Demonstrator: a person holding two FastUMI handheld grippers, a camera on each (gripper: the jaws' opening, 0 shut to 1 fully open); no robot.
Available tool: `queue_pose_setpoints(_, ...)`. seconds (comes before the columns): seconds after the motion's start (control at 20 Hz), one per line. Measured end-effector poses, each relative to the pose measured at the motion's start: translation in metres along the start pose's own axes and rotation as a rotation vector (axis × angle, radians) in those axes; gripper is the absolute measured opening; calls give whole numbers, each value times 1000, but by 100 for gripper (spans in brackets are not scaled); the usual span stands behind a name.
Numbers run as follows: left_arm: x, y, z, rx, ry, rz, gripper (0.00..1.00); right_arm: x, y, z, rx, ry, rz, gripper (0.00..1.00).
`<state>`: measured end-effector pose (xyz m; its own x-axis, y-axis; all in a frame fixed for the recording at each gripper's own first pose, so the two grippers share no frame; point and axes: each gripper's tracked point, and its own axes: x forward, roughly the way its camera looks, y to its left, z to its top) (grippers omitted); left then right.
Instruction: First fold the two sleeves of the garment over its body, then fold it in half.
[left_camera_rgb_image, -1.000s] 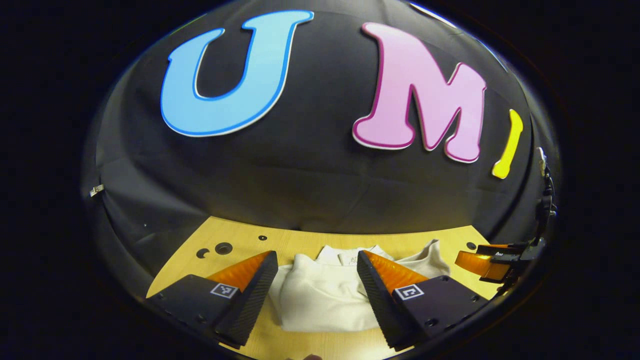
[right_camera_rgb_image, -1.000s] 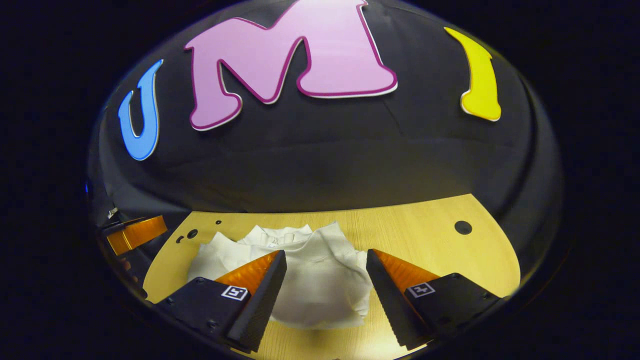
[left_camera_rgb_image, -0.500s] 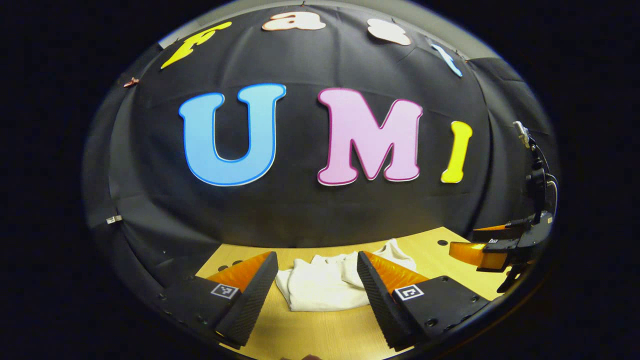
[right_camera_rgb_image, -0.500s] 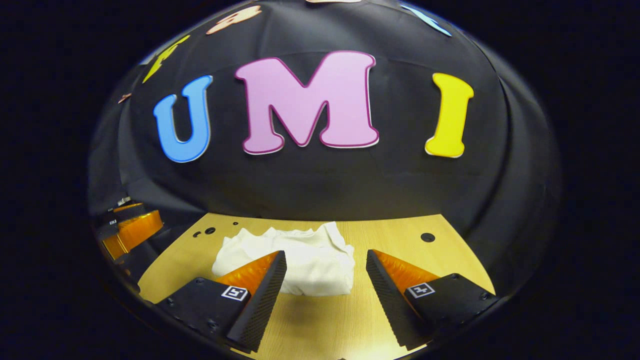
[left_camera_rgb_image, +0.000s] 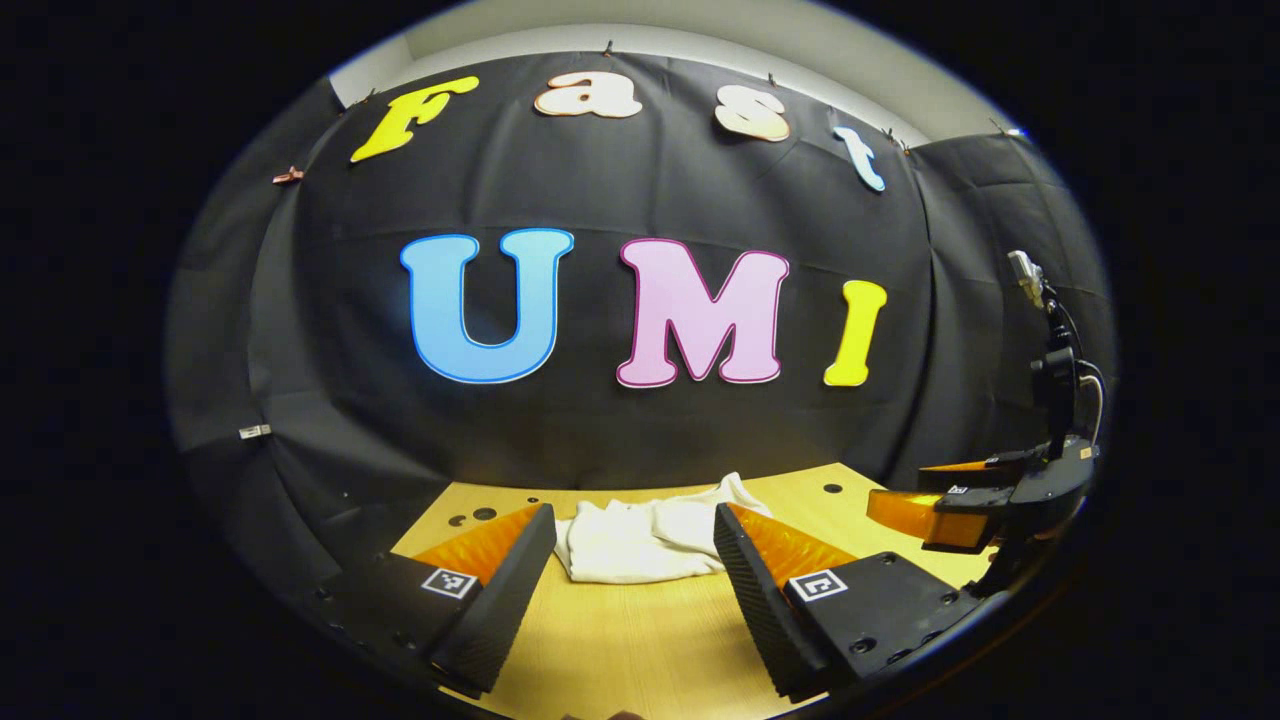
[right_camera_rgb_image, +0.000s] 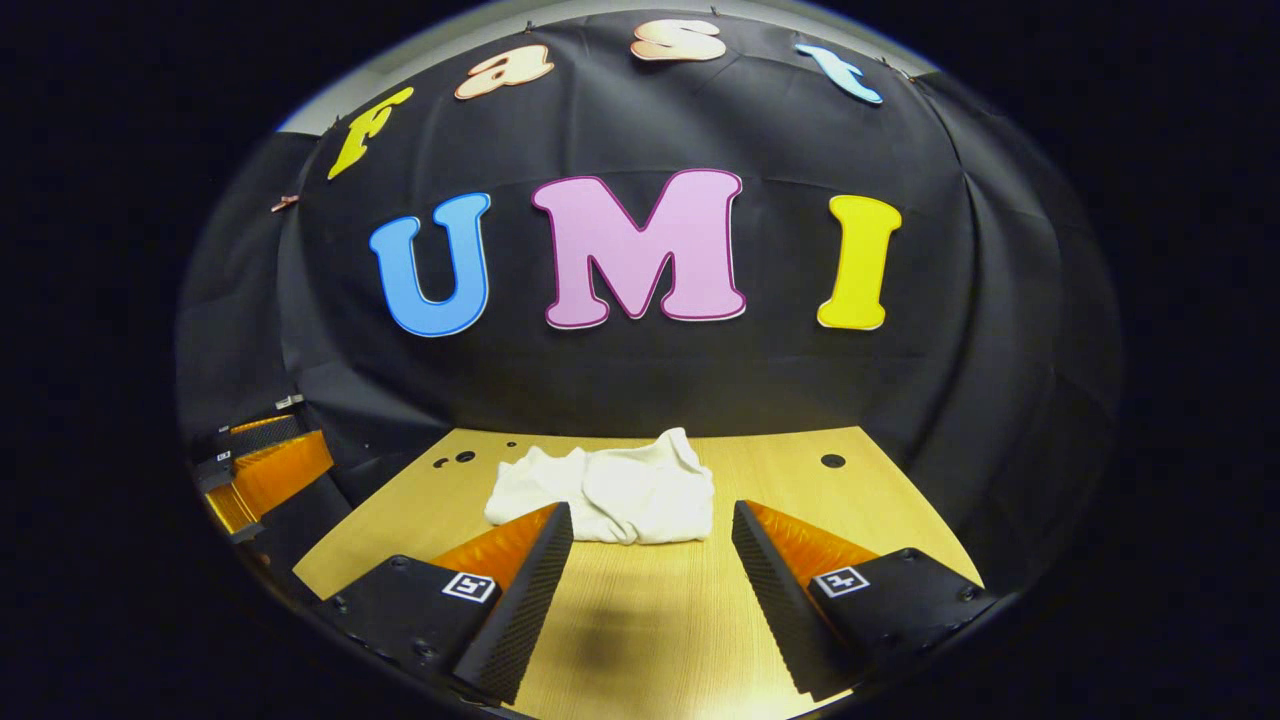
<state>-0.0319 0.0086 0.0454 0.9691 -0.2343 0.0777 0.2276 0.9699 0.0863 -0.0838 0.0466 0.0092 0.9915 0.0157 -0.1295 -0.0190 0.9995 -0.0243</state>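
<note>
Garment (right_camera_rgb_image: 606, 495) folded, beyond both spread tools

Booth enclosed by black cloth wall (right_camera_rgb_image: 640, 380), hung by clips beneath a pale upper wall (left_camera_rgb_image: 700, 25). Light wooden table (right_camera_rgb_image: 640, 620) with round holes near its far corners. Illumination dim, warm.

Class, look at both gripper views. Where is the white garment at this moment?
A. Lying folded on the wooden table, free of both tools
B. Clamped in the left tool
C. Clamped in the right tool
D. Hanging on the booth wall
A: the white garment lies in a folded bundle on the wooden table, beyond the open left tool and right tool, touching neither.
</note>
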Motion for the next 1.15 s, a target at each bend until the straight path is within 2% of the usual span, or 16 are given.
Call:
queue_pose_setpoints(0.1, -21, 3, -13, -9, 26, -7, 98, -18, -7, -5, -21, -11, -14, 98)
queue_pose_setpoints(0.35, -49, 17, -51, -66, 110, 14, 98, -47, -8, -24, 24, 12, -29, 98)
queue_pose_setpoints(0.5, -49, 22, -66, -75, 147, 21, 98, -48, -9, -42, 51, 59, -31, 98)
queue_pose_setpoints(0.7, -45, 29, -72, -92, 166, 31, 98, -45, -12, -49, 73, 66, -45, 98)
queue_pose_setpoints(1.15, -26, 35, -78, -85, 189, 37, 98, -36, -16, -47, 85, 83, -59, 98)
